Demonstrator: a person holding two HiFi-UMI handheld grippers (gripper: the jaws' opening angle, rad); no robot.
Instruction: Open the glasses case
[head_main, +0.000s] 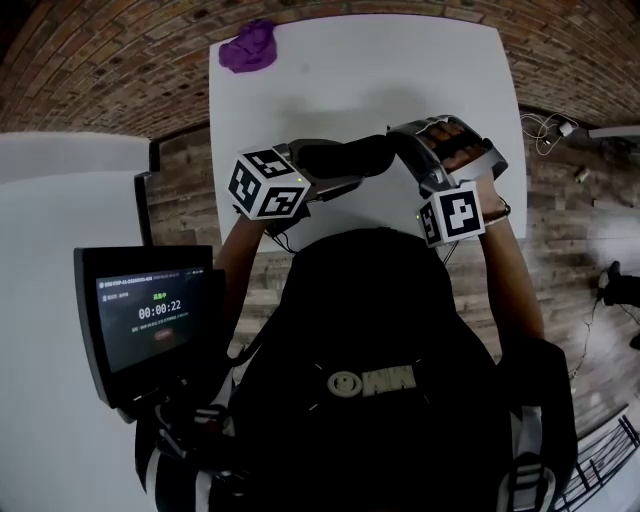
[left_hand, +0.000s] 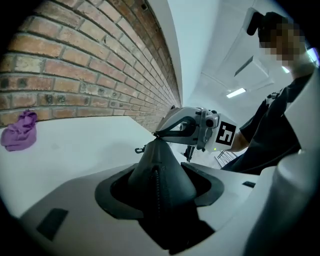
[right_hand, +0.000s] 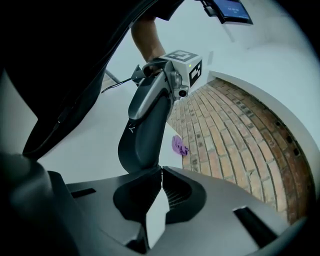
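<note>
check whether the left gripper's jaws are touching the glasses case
Touching. The left gripper view shows the glasses case wedged between the jaws of the left gripper, gripped on both sides.

White table (head_main: 400, 70) w/ purple cloth (head_main: 250, 45) at far-left corner.

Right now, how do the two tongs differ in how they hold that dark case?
The left tongs stand wide, clamped round the thick body of the glasses case; the right tongs are shut tight, pinching only its thin end. Both hold it above the white table.
</note>
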